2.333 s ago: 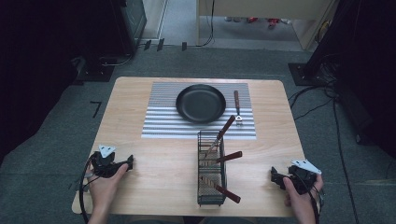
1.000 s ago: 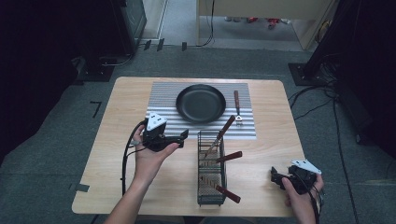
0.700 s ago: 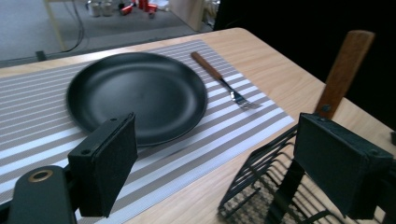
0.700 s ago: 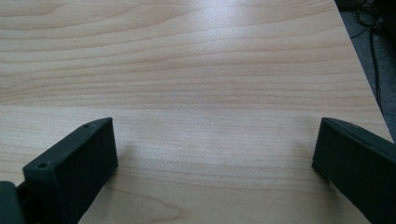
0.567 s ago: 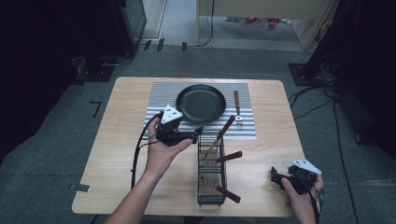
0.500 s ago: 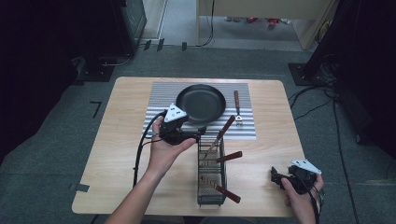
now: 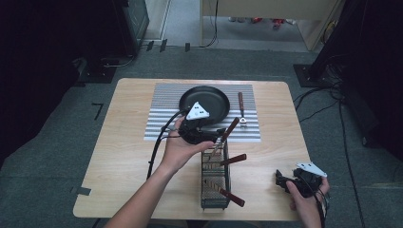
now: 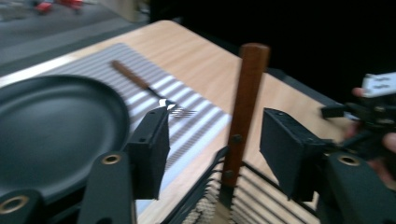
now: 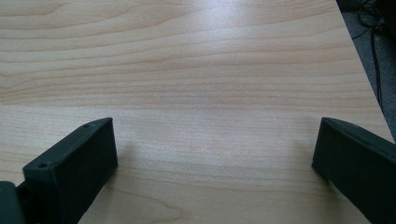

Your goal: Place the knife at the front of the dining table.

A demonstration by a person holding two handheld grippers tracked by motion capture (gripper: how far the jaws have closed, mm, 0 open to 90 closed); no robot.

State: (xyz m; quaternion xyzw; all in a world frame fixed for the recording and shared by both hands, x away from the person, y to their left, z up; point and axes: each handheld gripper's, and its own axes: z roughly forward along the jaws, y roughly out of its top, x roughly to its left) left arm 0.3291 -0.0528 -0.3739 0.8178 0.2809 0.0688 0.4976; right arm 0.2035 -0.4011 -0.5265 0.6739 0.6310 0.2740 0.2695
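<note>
The wooden-handled utensil point(image 8: 244, 112) stands tilted in the far end of the wire caddy point(image 7: 215, 179), its handle rising up and away toward the striped mat point(image 7: 161, 121). Your left gripper point(image 8: 215, 149) has that handle between its jaws; they have just been closing around it, but a gap shows on both sides, so the pads are not yet pressing on the wood. What kind of head the utensil has is hidden down in the caddy, so I can't say. Two more wooden-handled utensils point(image 7: 232, 159) lean out of the caddy's right side. Just beyond your left gripper, the black frying pan point(image 7: 209, 99) sits on the mat, with a fork point(image 7: 241, 108) lying just beside it. Your right gripper point(image 9: 212, 168) rests low over the bare wooden table point(image 7: 128, 156) at the near right corner, jaws spread wide with nothing between them.
</note>
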